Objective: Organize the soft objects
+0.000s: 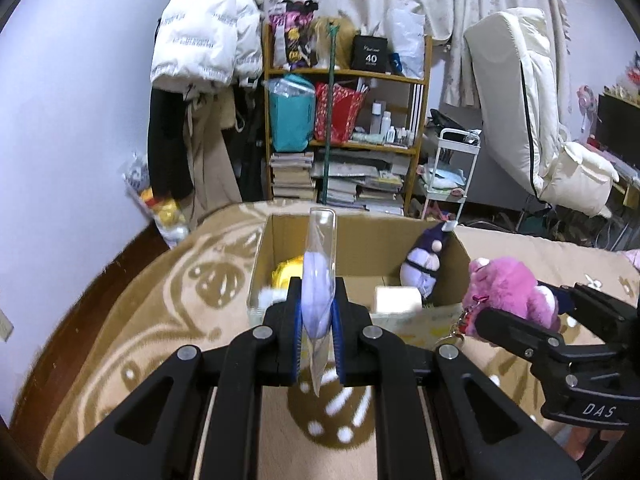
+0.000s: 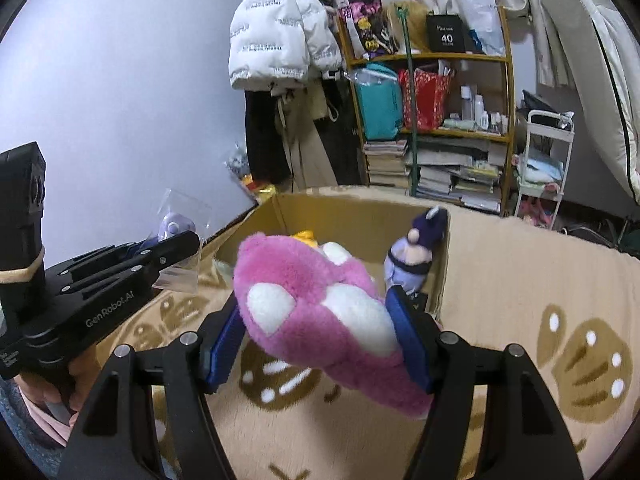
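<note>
The cardboard box [image 1: 360, 264] sits open on a beige blanket [image 1: 168, 312] with a brown pattern, and everything here is placed against it.

The left tongs [image 1: 316, 312] hover just in front of the box's near wall, pinched tight on a clear plastic packet [image 1: 320, 240] that holds a flat pale-lavender soft toy [image 1: 316, 300]. The packet stands upright on edge between the blue pads, its top rising above the box's near rim and its lower corner hanging below the tongs.

The right tongs [image 2: 316, 336] are to the right of the box's near corner, held above the blanket. They stand fairly wide, and their blue pads press into both sides of a pink plush toy [image 2: 316, 304] with white patches. The plush lies slantwise across the grip, one end pointing toward the box opening and the other trailing down toward the camera. In the left wrist view a small keychain clip [image 1: 460, 322] dangles from it.

Inside the box, a purple-and-white plush doll [image 1: 424, 260] leans in the far right corner, a yellow plush [image 1: 288, 272] lies at the left side, and a pale boxy item [image 1: 398, 298] rests by the near wall.

Beyond the box stands a wooden shelf [image 1: 344, 120] crammed with books, bags and bottles, and a white puffer jacket [image 1: 204, 32] hangs to the left of it.
</note>
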Demonstrator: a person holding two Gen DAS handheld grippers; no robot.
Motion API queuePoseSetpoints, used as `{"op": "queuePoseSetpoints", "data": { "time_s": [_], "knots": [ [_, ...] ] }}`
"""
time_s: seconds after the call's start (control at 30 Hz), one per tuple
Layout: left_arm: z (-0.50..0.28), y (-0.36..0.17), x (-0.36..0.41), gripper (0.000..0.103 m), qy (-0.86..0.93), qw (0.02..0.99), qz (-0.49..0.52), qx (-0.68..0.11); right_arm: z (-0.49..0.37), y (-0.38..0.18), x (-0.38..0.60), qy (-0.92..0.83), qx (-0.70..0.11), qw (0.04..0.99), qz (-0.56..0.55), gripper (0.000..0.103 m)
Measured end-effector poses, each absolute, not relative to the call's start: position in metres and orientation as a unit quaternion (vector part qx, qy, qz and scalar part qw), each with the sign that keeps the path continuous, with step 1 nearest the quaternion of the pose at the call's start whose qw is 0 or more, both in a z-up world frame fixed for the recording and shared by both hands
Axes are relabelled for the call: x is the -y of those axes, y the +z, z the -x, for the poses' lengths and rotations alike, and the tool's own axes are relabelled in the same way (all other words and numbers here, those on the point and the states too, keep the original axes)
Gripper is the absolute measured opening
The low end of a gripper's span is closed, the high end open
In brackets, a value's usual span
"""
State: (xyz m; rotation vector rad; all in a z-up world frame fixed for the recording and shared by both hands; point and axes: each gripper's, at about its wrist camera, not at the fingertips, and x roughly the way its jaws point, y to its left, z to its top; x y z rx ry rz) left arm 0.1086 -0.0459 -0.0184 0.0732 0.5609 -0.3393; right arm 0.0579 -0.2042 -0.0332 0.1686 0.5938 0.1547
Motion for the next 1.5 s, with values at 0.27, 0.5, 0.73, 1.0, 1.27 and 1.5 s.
{"op": "queuePoseSetpoints", "data": {
  "time_s": [0.27, 0.5, 0.73, 1.0, 1.27, 1.5],
  "knots": [
    [-0.133, -0.011, 0.057, 0.012, -0.179, 0.947, -0.047, -0.264, -0.080, -0.026, 0.218, 0.063, -0.256, 0.961, -0.080, 0.073],
    [-0.156, -0.024, 0.072, 0.012, -0.179, 0.942, -0.065, -0.275, -0.107, -0.032, 0.238, 0.070, -0.241, 0.961, -0.117, 0.075],
    [-0.174, -0.042, 0.076, 0.013, -0.168, 0.939, -0.056, -0.294, -0.130, -0.055, 0.262, 0.084, -0.255, 0.944, -0.191, 0.076],
    [-0.187, -0.054, 0.080, 0.020, -0.154, 0.935, -0.050, -0.317, -0.134, -0.053, 0.262, 0.080, -0.251, 0.948, -0.179, 0.078],
    [-0.182, -0.049, 0.069, 0.067, -0.135, 0.939, -0.043, -0.312, -0.137, -0.057, 0.253, 0.078, -0.275, 0.945, -0.158, 0.090],
    [-0.172, -0.038, 0.050, 0.085, -0.116, 0.945, -0.040, -0.304, -0.132, -0.058, 0.255, 0.065, -0.291, 0.941, -0.160, 0.101]
  ]
}}
